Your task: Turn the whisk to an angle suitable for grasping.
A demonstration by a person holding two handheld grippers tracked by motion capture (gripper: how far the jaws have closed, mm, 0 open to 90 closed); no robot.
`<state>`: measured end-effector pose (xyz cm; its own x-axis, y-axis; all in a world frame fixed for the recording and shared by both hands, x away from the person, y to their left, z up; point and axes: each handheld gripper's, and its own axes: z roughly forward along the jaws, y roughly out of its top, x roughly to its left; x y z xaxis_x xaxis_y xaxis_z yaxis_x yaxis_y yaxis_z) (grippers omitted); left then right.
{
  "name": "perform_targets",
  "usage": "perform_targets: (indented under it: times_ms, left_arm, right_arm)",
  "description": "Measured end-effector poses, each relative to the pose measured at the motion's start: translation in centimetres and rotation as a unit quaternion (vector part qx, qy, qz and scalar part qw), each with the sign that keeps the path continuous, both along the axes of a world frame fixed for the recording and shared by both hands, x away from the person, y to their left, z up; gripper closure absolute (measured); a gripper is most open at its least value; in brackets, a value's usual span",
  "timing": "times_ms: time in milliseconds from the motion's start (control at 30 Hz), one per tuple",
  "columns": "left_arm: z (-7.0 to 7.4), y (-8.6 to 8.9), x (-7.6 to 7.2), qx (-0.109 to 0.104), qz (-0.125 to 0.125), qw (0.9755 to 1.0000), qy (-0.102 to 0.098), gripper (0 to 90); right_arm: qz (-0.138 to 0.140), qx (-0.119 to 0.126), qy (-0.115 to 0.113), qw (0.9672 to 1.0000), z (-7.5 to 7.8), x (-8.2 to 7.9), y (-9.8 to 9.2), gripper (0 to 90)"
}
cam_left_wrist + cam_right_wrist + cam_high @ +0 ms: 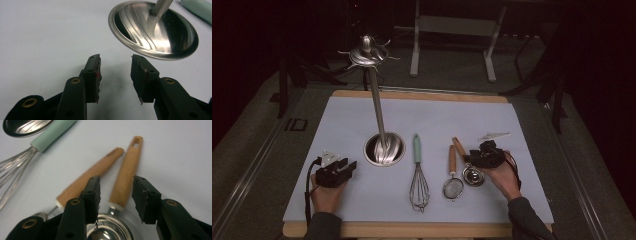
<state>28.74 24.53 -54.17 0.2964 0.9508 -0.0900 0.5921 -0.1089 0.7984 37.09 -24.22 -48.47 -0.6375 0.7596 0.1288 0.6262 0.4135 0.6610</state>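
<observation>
Risk: the right gripper [115,187] straddles the wooden handle of the measuring scoop [126,172], yet the strainer's wooden handle [91,178] lies just beside it. A skewed closure could catch both handles or nudge the scoop bowl against the strainer. The jaws stand wide, pads clear of the handle, holding nothing. The scoop lies right of the strainer, the whisk [418,175] beyond. The left gripper [337,170] rests open and empty left of the rack base [384,148].

Dim room; grey carpeted floor [452,65]; pale metal frame legs [415,50] behind wooden table [412,229].
</observation>
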Motion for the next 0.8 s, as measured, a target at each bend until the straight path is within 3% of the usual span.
perform_targets:
  times_ms: [200,500,800]
  left_arm:
    - [0.0,-0.4,-0.1,0.02,-0.002,0.9998,-0.005,59.0]
    - [0.0,-0.5,-0.1,0.022,-0.003,0.9997,-0.003,58.9]
    - [0.0,-0.3,-0.1,0.015,0.0,0.9999,-0.003,58.5]
  right_arm:
    - [0.012,0.01,0.01,0.9998,0.4,0.7,1.7,54.8]
    - [0.029,0.018,0.027,0.999,0.5,1.4,5.1,51.6]
    - [0.034,0.008,0.041,0.9985,0.2,2.1,8.7,48.9]
